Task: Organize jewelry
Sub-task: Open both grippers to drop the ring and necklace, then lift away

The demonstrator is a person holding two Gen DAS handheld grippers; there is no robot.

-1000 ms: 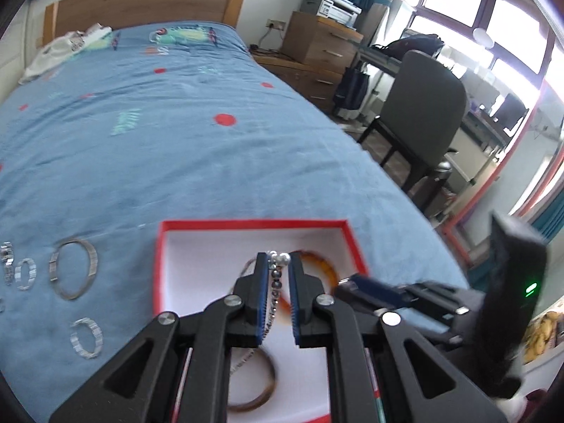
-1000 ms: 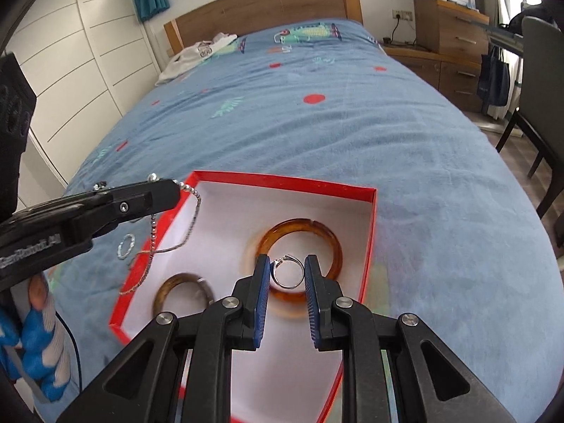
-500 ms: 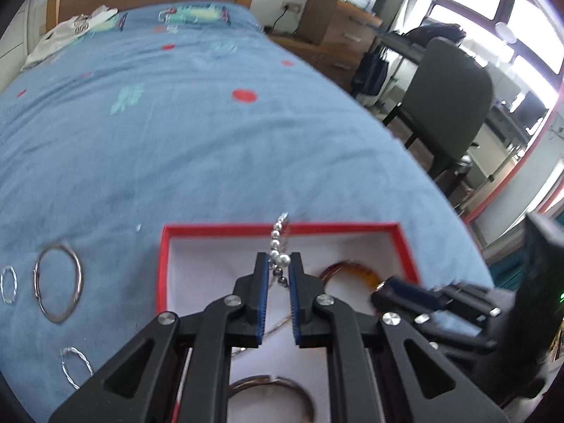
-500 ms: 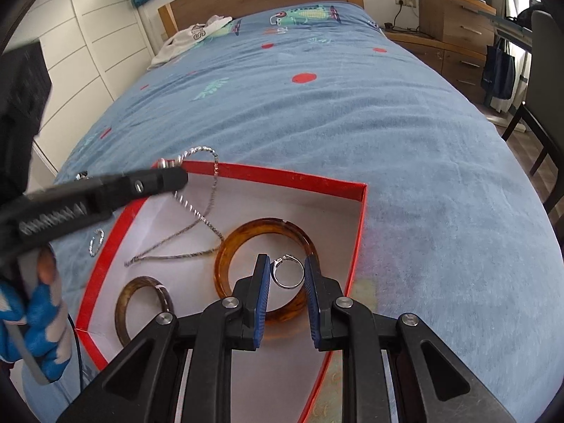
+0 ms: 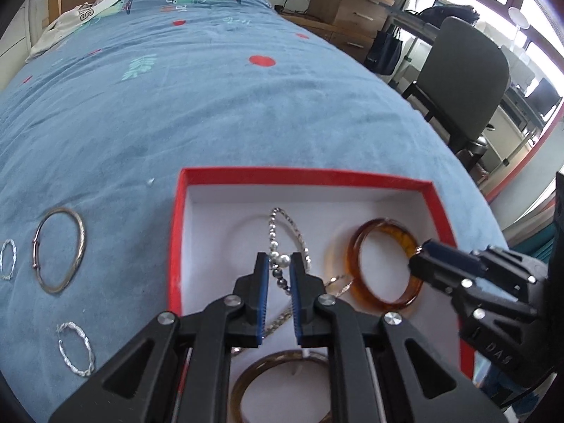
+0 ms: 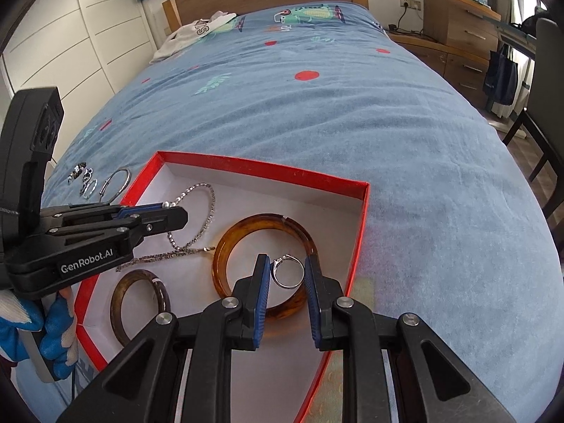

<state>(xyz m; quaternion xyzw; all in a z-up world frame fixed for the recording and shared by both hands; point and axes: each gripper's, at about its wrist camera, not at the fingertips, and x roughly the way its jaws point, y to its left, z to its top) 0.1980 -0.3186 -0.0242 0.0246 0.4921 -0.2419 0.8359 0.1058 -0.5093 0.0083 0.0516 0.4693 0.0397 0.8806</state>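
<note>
A red box with a white inside (image 5: 352, 178) (image 6: 363, 211) lies on the blue bed. My left gripper (image 5: 280, 262) (image 6: 176, 211) is shut on a silver bead necklace (image 5: 273, 236) (image 6: 208, 208), low over the box; most of the chain lies on the box floor. My right gripper (image 6: 287, 269) (image 5: 423, 257) is shut on a small silver ring (image 6: 289, 271) and holds it over the amber bangle (image 6: 246, 232) (image 5: 384, 261). A darker brown bangle (image 6: 139, 303) (image 5: 261, 370) lies in the box's near corner.
Left of the box on the bedspread lie a thin metal bangle (image 5: 58, 250) (image 6: 116, 183), two twisted silver hoops (image 5: 75, 349) (image 5: 7, 257) and smaller pieces (image 6: 83, 174). A chair (image 5: 461, 81) and drawers (image 6: 458, 31) stand to the right of the bed.
My left gripper has come down into the box, and the hanging necklace chain now lies on the box floor. My right gripper still holds the ring over the amber bangle.
</note>
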